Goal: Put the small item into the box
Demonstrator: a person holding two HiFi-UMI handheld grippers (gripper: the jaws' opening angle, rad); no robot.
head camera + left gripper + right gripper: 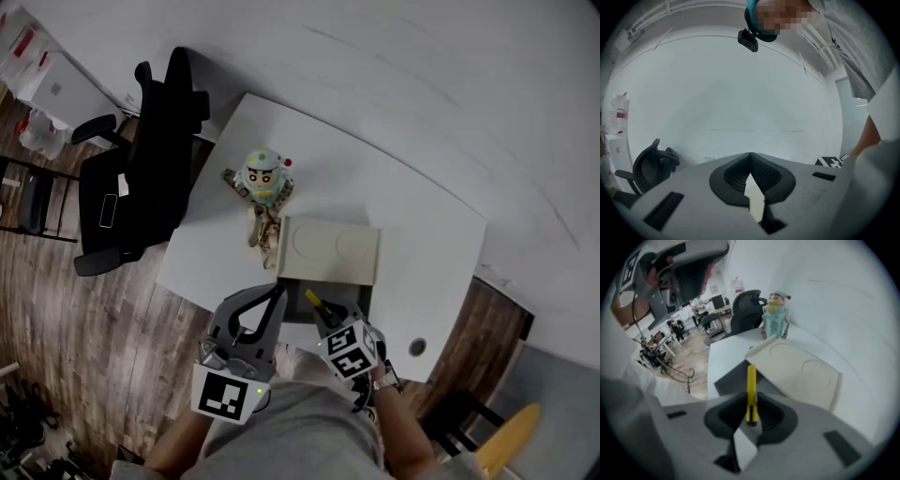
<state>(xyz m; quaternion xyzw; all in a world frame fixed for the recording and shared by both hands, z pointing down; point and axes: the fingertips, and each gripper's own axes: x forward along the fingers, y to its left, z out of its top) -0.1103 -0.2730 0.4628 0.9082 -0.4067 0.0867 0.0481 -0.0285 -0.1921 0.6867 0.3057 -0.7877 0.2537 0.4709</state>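
A small yellow clip [751, 389] sticks out between the jaws of my right gripper [751, 405], which is shut on it. In the head view this gripper [321, 315] holds the yellow clip [313, 301] over the near part of the dark open box [337, 298]. The box's beige lid [328, 248] lies tilted across its far side, also seen as the lid [797, 367] above the dark box opening [733, 378]. My left gripper [277, 294] hovers at the box's left edge. Its jaws [750, 157] meet with nothing between them and face the white wall.
A cartoon doll [262, 180] stands on the white table [422, 234] behind the lid. A black office chair [141, 178] stands left of the table. A round cable hole [417, 347] is near the table's right front corner.
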